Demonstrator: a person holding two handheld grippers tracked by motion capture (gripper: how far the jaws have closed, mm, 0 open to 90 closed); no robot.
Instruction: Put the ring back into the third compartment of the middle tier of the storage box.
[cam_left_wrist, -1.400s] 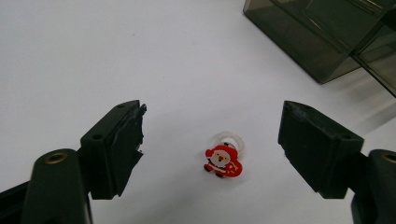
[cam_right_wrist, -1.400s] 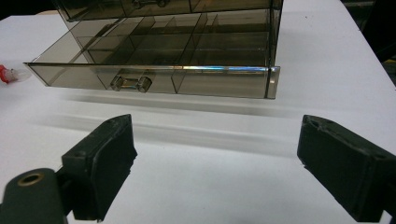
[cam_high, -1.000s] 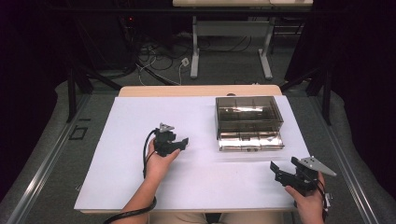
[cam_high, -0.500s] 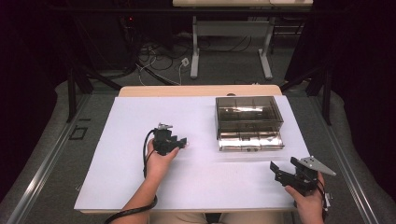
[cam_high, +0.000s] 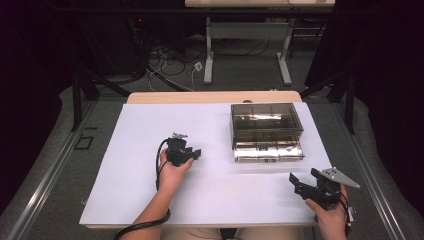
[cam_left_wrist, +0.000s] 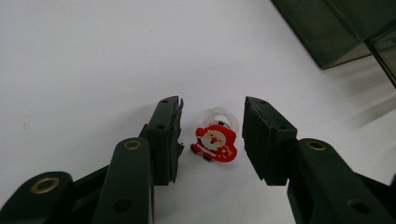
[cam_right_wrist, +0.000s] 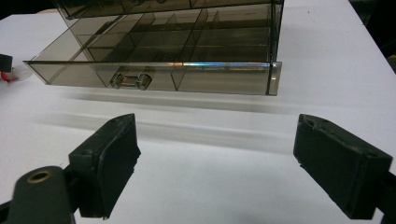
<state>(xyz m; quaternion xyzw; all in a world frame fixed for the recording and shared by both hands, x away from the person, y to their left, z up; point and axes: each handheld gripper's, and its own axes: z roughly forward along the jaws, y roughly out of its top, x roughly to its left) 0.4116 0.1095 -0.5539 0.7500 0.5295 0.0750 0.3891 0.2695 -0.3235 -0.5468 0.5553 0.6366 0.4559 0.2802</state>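
Observation:
A small red Santa ring (cam_left_wrist: 215, 142) with a clear loop lies on the white table sheet (cam_high: 140, 130). My left gripper (cam_left_wrist: 212, 103) straddles it, and its jaws have just been closing in on it. The pads stand apart from it on both sides. In the high view this left gripper (cam_high: 194, 153) is at the table's middle, pointing right. My right gripper (cam_high: 301, 180) rests near the front right edge. Its jaws have just been closing a little, but in the right gripper view the right gripper (cam_right_wrist: 215, 122) stands wide apart with nothing between its pads.
A smoky transparent drawer box (cam_high: 266, 120) stands at the back right, its lower drawer (cam_right_wrist: 154, 77) pulled out toward me, with several empty compartments. A corner of the box (cam_left_wrist: 336, 28) lies beyond the ring. Bare sheet lies to the left and front.
The left hand has shifted very slightly; the right gripper and the box stay where they were.

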